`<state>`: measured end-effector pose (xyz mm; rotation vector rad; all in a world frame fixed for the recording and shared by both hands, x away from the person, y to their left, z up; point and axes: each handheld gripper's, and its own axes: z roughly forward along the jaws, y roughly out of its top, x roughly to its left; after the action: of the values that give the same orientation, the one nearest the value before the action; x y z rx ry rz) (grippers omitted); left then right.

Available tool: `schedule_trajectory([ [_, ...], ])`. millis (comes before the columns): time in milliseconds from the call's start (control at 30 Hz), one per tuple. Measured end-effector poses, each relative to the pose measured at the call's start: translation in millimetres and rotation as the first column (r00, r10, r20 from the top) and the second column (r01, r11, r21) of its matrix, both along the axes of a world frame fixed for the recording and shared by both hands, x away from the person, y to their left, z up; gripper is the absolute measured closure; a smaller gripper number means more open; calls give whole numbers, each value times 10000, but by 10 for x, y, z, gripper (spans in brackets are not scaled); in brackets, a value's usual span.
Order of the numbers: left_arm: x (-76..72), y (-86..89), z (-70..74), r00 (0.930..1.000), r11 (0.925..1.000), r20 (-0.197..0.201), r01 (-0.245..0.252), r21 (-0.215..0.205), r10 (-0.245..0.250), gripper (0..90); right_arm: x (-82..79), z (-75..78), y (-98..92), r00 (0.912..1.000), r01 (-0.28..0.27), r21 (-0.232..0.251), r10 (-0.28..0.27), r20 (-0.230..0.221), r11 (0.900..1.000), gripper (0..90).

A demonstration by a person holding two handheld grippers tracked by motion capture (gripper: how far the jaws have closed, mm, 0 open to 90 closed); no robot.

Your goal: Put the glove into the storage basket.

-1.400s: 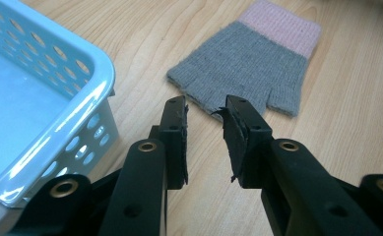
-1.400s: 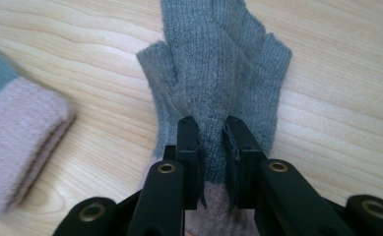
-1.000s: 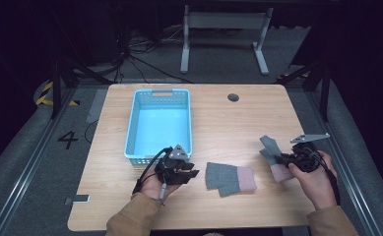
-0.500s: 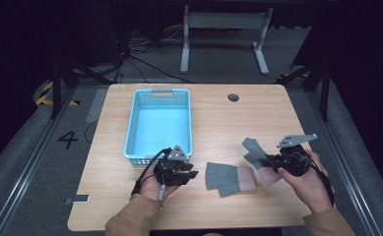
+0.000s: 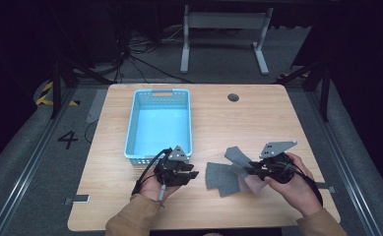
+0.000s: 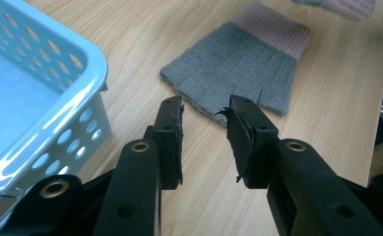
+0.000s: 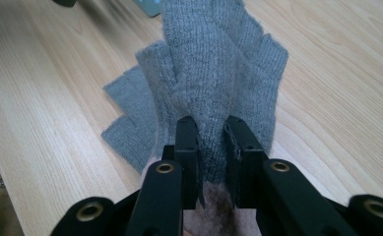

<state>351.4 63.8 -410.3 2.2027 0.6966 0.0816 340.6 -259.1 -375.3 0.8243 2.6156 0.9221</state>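
A dark recording lab.
Wooden table (image 5: 277,113) on grey carpet, floor tracks, hazard tape (image 5: 45,93), loose cables (image 5: 140,51), a painted "4" (image 5: 67,139).

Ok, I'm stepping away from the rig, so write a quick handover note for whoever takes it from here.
Right gripper: shut on a grey glove with a pink cuff, held just above the table over the second glove.
Left gripper: open, empty, hovering beside the basket.
Second glove: flat on the table between the grippers.
Blue basket: empty.
Done: one glove picked up.
Left: probably both gloves still to go into the basket.
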Motion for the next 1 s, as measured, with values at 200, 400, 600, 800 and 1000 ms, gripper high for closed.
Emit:
schedule_trajectory([
  [200,-1,-13,-5,10000,10000,23,69,48,-69,672,17,-78,51,9997,-232,-130,232,-47,9996,778],
  [400,-18,-39,-7,9997,9997,41,223,80,-223,680,44,-174,92,9992,-383,-273,380,-112,9989,778],
  [600,-28,-56,-9,9995,9994,87,315,111,-316,692,55,-266,162,9979,-631,-460,624,-175,9969,778],
  [800,-33,-73,-20,9991,9990,74,422,132,-423,703,73,-356,200,9957,-854,-630,829,-413,9944,772],
  [1000,-28,-82,-25,9995,9991,-4,319,283,-319,716,97,-428,216,9946,-877,-743,832,-615,9934,677],
])
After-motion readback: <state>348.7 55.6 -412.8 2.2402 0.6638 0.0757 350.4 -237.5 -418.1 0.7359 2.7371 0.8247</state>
